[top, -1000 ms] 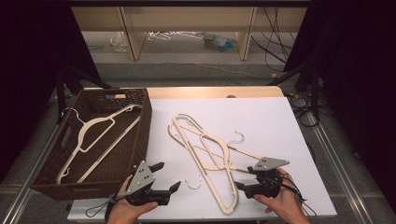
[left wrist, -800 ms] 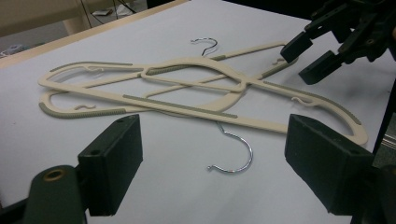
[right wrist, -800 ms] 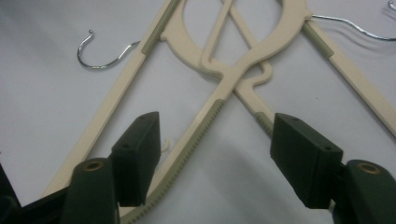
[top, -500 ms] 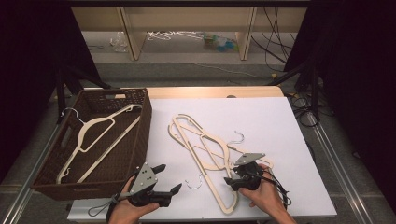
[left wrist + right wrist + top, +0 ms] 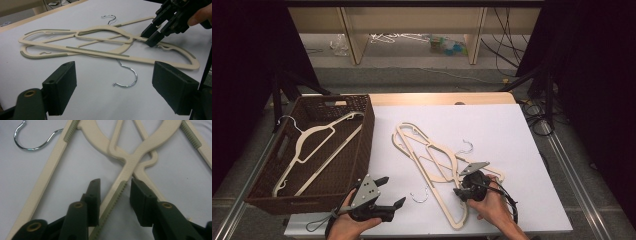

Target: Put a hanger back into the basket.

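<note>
**A:** At the near right of the white table (image 5: pixel 522 135), we see the right gripper (image 5: pixel 460 187) lowered onto a pile of cream hangers (image 5: pixel 432 160). Its jaws have just been closing, and in the right gripper view one ribbed hanger arm (image 5: pixel 113 201) runs up between them. The left pad looks to be touching it; a narrow gap shows at the right pad, so we read the claw as nearly closed around the arm but not yet clamped.

**B:** From the left gripper view we agree: the right gripper (image 5: pixel 152 33) comes down from the far right with its tips at the arm, just beside the spot where two hangers cross. Where does the pile lie?

**A:** Across the middle of the table, just right of the brown wicker basket (image 5: pixel 362 145). The hangers overlap one another. One chrome hook (image 5: pixel 421 196) points toward the near edge, another hook (image 5: pixel 466 146) shows on the far right side of the pile.

**B:** And the left gripper (image 5: pixel 391 192)?

**A:** We see it held at the near edge, in front of the basket, jaws wide open and holding nothing, well apart from the pile. The near hook (image 5: pixel 126 77) lies on the table beyond its pads.

**B:** One more cream hanger (image 5: pixel 314 145) lies inside the basket, at the far left.
</note>
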Action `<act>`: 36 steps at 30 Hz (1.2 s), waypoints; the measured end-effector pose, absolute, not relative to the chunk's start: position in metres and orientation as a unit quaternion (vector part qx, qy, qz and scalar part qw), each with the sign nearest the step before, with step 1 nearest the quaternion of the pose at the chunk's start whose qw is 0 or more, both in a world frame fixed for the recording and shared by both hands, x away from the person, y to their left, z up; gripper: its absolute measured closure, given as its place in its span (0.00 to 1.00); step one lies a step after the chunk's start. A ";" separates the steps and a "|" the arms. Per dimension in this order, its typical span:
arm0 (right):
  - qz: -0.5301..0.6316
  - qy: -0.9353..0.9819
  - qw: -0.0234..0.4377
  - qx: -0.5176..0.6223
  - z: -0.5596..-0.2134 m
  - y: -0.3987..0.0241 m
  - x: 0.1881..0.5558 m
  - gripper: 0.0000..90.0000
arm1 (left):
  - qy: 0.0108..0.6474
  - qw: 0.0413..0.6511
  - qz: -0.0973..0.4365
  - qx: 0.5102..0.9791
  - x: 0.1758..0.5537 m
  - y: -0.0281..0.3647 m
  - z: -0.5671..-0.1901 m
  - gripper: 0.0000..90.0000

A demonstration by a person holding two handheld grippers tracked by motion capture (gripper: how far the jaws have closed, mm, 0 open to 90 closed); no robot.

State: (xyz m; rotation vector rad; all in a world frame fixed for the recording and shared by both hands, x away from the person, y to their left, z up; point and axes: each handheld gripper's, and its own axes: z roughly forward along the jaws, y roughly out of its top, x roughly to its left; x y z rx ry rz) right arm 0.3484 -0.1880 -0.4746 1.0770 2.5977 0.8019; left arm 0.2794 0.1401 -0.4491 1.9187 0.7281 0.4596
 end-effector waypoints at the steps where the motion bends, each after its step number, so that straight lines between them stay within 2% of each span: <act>1: 0.273 0.883 0.108 0.366 -0.475 -0.188 0.348 0.72 | 0.301 0.496 0.190 0.792 0.279 0.140 -0.449 0.22; 10: 0.267 0.878 0.082 0.388 -0.472 -0.197 0.352 0.82 | 0.296 0.491 0.196 0.796 0.279 0.142 -0.450 0.23; 13: 0.267 0.877 0.066 0.394 -0.470 -0.206 0.355 0.88 | 0.295 0.495 0.192 0.794 0.280 0.141 -0.450 0.23; 23: 0.256 0.897 0.049 0.356 -0.468 -0.217 0.353 0.88 | 0.291 0.485 0.196 0.801 0.280 0.142 -0.450 0.23; 31: 0.246 0.899 0.060 0.358 -0.469 -0.211 0.353 0.84 | 0.284 0.480 0.197 0.806 0.281 0.139 -0.452 0.23; 35: 0.239 0.902 0.066 0.353 -0.468 -0.208 0.353 0.85 | 0.284 0.479 0.195 0.808 0.282 0.137 -0.453 0.23; 36: 0.233 0.906 0.073 0.344 -0.468 -0.207 0.352 0.88 | 0.286 0.480 0.196 0.805 0.285 0.134 -0.452 0.23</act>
